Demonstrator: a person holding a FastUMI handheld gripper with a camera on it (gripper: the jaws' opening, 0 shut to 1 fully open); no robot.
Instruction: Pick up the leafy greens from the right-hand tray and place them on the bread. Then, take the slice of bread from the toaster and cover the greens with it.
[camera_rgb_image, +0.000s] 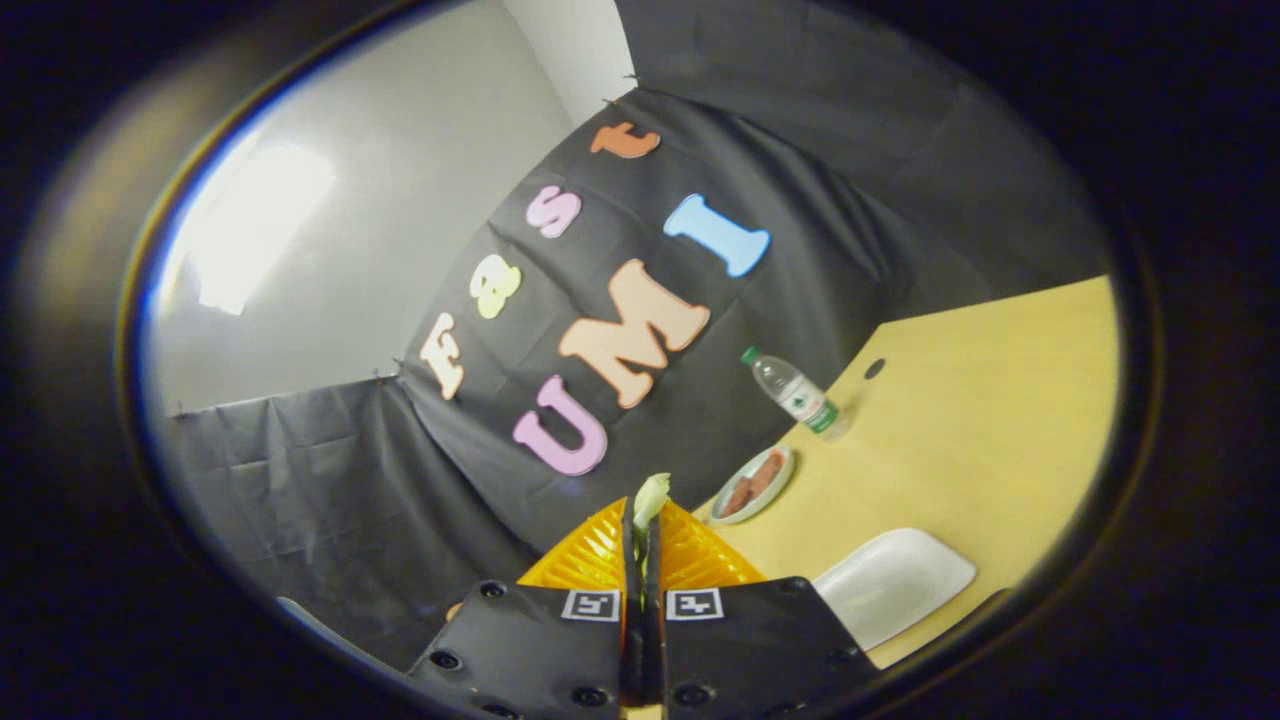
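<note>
With the gripper (646, 545) clenched on the leafy greens (650, 495), a pale sprig poking up past the fingertips, I'm tilted well up off the counter (1000, 400). Everything I need lies down and to my right: a white tray (890, 580) nearest, a plate of reddish slices (755, 483) beyond, a water bottle (795, 393) farther. I can't see the bread, so I judge a downward swing comes next.

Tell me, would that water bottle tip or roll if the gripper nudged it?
Probably tips easily: the water bottle stands tall and narrow on the table. Once down, its round body would likely roll. The gripper is shut on the leafy greens.
</note>
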